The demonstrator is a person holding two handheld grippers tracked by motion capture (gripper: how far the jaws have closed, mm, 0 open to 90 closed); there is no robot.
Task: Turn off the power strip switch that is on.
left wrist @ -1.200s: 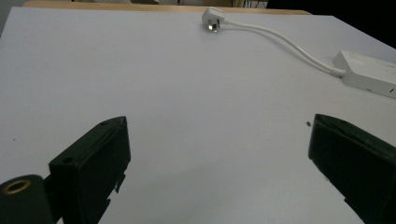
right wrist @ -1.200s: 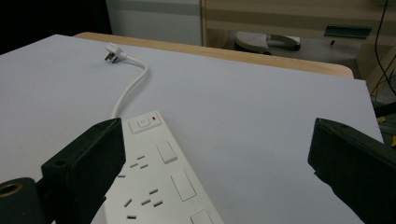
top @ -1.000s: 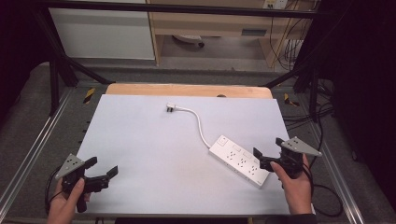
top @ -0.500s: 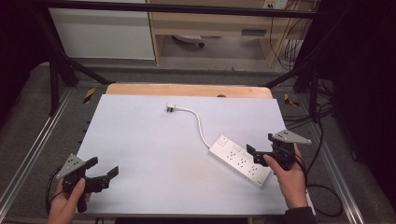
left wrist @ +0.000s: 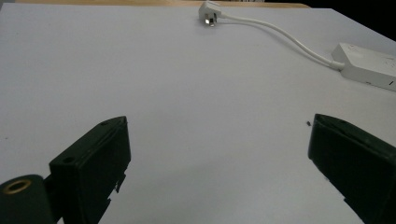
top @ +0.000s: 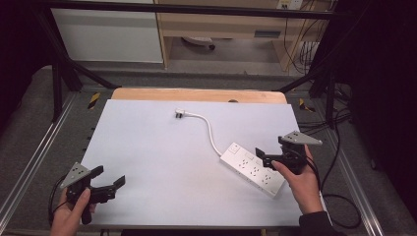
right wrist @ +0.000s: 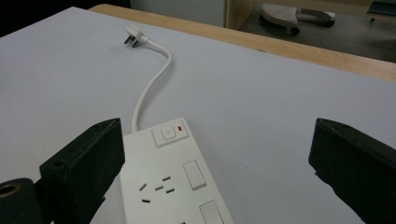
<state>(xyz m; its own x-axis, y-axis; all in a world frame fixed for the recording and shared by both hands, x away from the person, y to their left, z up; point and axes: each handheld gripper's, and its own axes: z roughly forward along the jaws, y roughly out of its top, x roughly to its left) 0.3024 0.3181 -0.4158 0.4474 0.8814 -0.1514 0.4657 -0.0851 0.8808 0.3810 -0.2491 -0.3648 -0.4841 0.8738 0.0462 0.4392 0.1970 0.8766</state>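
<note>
The work was judged to be at its start. The power strip [top: 253, 168] was seen lying flat on the counter [top: 162, 147] at its near right, untouched by anything, with its white cord [top: 210, 133] curving away to the plug [top: 180, 114], which lay loose near the far middle of the counter. Nothing had been grasped. The right tongs [top: 265, 155] were held just above the strip's far end, their jaws wide apart, so that a grip on the strip was judged to be the step in hand. The left tongs [top: 109, 183] were held low at the near left corner, well apart from the strip, jaws likewise spread and holding nothing. The taking hold of the strip, and whatever was to be done with its plug, were judged to be left.

By the high view, the whole layout was given: both hands, the full length of the strip and the run of the cord. In the right gripper view, details lost from above were supplied: the switch [right wrist: 169, 132] with a small red mark beside it, and the socket holes on the strip's top face. In the left gripper view, the plug's metal pins were shown facing the near side, across bare counter.
</note>
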